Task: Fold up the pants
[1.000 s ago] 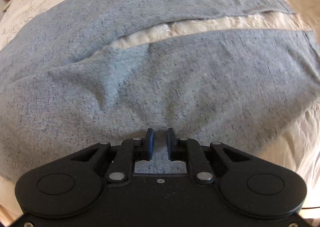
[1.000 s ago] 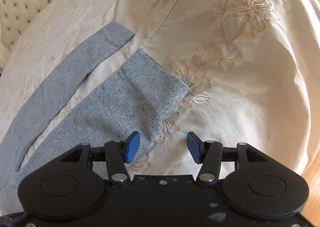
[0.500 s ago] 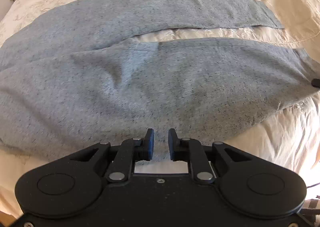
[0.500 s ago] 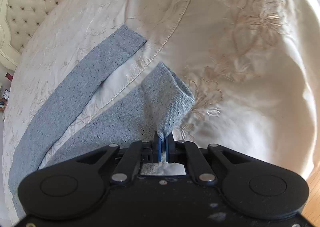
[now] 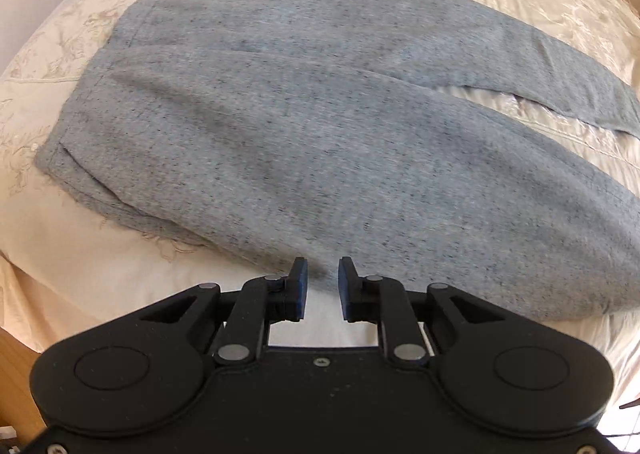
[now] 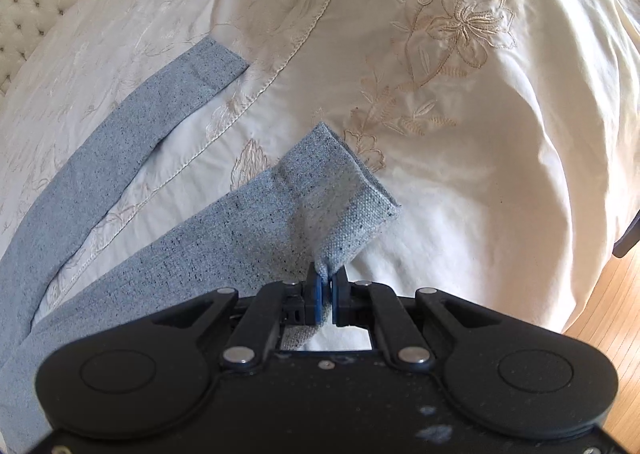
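On the cream embroidered bedspread (image 6: 460, 101) lie the grey pants (image 5: 304, 141), no label or writing legible on them; their long axis runs from the waistband at 9 o'clock to the legs at 3 o'clock in the left wrist view, where the frame cuts the cuffs off. The left gripper (image 5: 322, 284) hovers at the near edge, jaws slightly apart and empty. The right gripper (image 6: 326, 286) has its jaws pinching the near leg's cuff (image 6: 340, 205), lifted and creased; the far leg (image 6: 132, 113) lies flat toward 11 o'clock.

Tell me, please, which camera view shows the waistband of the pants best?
The left wrist view: the waistband lies in full sight at the left end. The right wrist view shows only the two legs, not the waistband.
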